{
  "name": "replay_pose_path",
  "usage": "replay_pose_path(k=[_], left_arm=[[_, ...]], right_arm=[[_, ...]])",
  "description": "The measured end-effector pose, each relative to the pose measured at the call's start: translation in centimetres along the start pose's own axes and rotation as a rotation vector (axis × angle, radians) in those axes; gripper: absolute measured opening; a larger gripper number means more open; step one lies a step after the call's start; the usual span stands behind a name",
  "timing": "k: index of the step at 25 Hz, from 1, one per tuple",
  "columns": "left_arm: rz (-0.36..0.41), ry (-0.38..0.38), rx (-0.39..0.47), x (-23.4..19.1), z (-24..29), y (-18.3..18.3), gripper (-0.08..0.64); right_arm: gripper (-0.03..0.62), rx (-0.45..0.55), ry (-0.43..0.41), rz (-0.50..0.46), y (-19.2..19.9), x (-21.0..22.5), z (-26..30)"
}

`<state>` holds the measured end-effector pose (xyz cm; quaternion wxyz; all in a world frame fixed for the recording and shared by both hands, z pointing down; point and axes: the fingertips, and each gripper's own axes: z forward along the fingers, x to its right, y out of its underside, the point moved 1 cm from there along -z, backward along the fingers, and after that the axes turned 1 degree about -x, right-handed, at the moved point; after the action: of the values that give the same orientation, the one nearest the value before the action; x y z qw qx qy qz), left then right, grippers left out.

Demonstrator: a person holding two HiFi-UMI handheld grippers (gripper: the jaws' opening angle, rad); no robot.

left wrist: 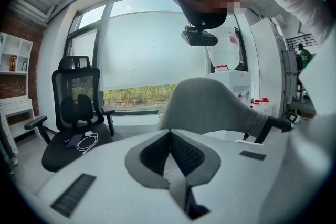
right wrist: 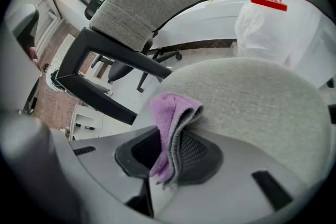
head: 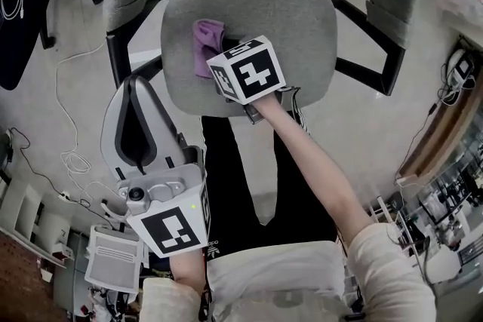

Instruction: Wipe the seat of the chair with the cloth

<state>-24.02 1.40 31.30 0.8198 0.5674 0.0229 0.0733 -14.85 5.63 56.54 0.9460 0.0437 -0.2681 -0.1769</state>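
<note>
Currently, findings by item.
Right gripper: jaws closed on the cloth, which is pinched between both pads.
Cloth: purple and folded. One end hangs back between the jaws; the other end runs forward past the fingertips and lies on the seat.
Cloth, head view: cloth shows just ahead of the right gripper, to the left of its marker cube, resting on the near left part of the seat.
Seat: grey fabric, directly ahead of and below the right gripper. Contact between the jaws themselves and the seat cannot be confirmed.
Armrest: black, ahead and to the left of the right gripper, beyond the seat edge.
Left gripper: jaws together at the tips, nothing between them.
Left gripper, position: in the head view the left gripper is held off the seat, behind and to the left of the right gripper, well apart from the cloth.
Ahead of left gripper: grey chair back.
Ahead-left of left gripper: black chair with a white cable on it.
</note>
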Motion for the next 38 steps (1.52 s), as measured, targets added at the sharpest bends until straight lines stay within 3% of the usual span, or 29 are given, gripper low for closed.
replay_pose_path(k=[13, 18, 31, 38], left_arm=[[0.041, 0.084, 0.006, 5.9, 1.7, -1.0, 0.013], [0.056, 0.135, 0.011, 8.8, 2.5, -1.8, 0.014], [0.069, 0.202, 0.009, 13.1, 3.1, -1.9, 0.014], [0.071, 0.179, 0.011, 12.0, 3.0, -1.4, 0.013]], right_arm=[[0.087, 0.001, 0.254, 0.101, 6.0, 13.3, -8.9], [0.087, 0.017, 0.318, 0.187, 8.2, 16.9, -11.6], [0.087, -0.003, 0.535, 0.252, 10.5, 20.2, -14.6], [0.087, 0.008, 0.580, 0.272, 10.4, 20.3, -14.8]])
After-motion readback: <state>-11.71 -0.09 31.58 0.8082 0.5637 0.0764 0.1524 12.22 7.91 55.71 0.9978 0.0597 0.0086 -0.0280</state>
